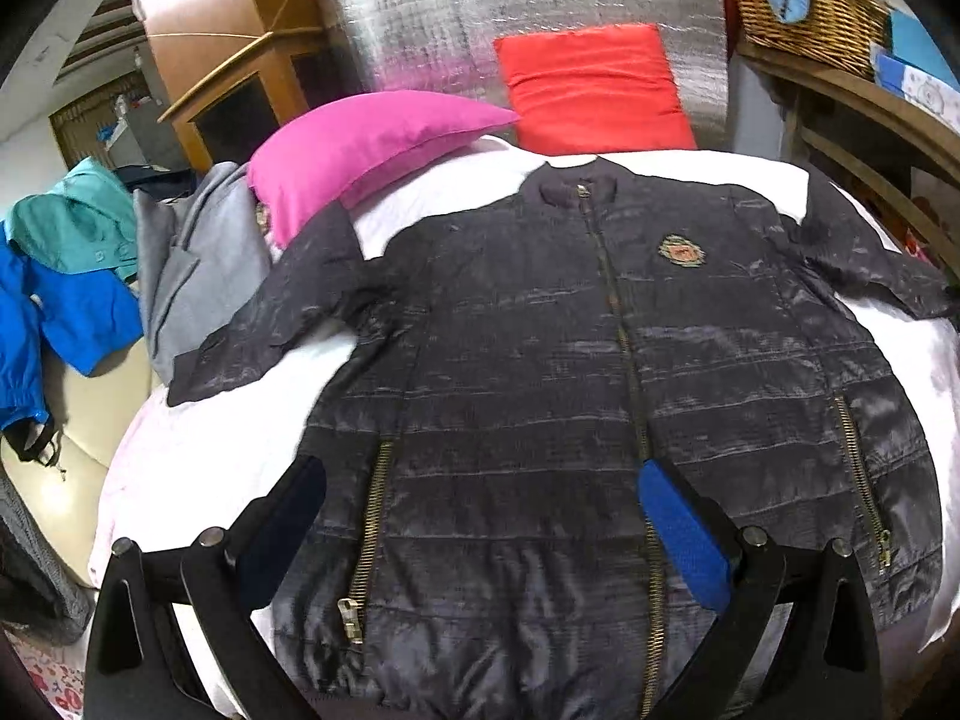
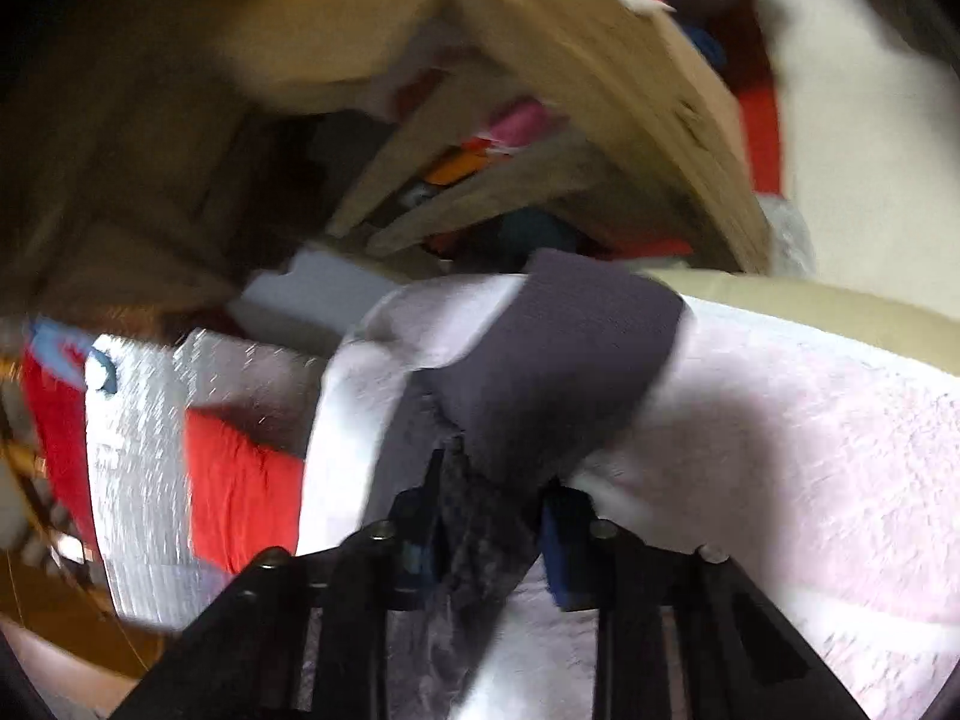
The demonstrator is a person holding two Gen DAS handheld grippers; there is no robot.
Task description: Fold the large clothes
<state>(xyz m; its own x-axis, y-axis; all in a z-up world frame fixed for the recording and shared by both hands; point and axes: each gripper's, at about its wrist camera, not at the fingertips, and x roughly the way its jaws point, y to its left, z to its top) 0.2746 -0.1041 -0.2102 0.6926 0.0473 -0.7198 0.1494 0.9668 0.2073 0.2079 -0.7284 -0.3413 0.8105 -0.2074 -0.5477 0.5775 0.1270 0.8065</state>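
A dark quilted jacket (image 1: 540, 330) lies face up and zipped on the white bed cover (image 1: 198, 456), sleeves spread to both sides, collar at the far end. My left gripper (image 1: 483, 480) hangs open over the jacket's lower front, its blue pads (image 1: 684, 534) either side of the left pocket zip and the centre zip, holding nothing. In the blurred right wrist view, my right gripper (image 2: 489, 516) is shut on the jacket's sleeve (image 2: 480, 540) just behind the grey ribbed cuff (image 2: 558, 348), at the edge of the bed cover (image 2: 780, 432).
A pink pillow (image 1: 372, 138) and a red pillow (image 1: 594, 90) lean at the head of the bed against a silver foil mat (image 1: 480, 18). Grey (image 1: 192, 264), teal (image 1: 78, 222) and blue (image 1: 60, 312) clothes lie left. A wicker basket (image 1: 810, 18) sits on wooden shelving (image 1: 870, 114) right.
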